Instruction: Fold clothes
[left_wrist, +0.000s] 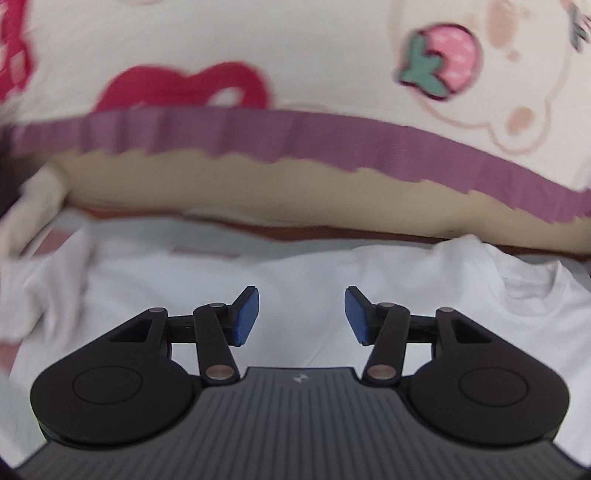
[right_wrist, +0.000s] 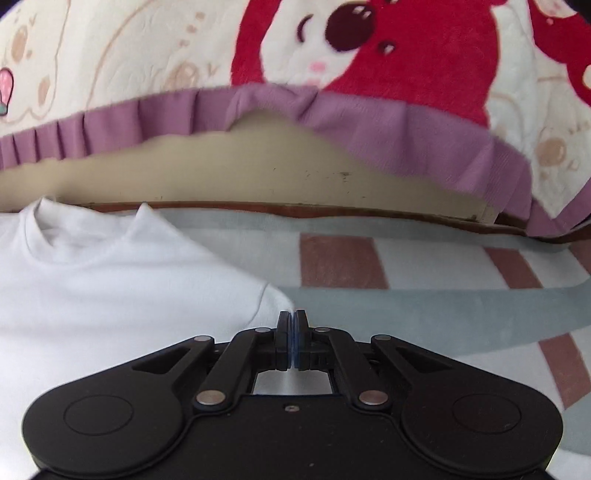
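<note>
Left gripper (left_wrist: 301, 315) hovers, fingers apart, over the white shirt (left_wrist: 314, 280); right gripper (right_wrist: 294, 332), fingers together, seems pinching its sleeve edge, likely mid-fold.

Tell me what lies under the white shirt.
The white shirt lies on a grey blanket with reddish-brown blocks, which shows beside its shoulder. Whatever sits directly beneath the shirt's body is covered, so nothing more can be told.

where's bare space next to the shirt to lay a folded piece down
Free: the striped mat on the shirt's right, up to the beige ledge under the purple-frilled blanket. Crowded: under the left hand-held gripper, shirt covers nearly everything.
</note>
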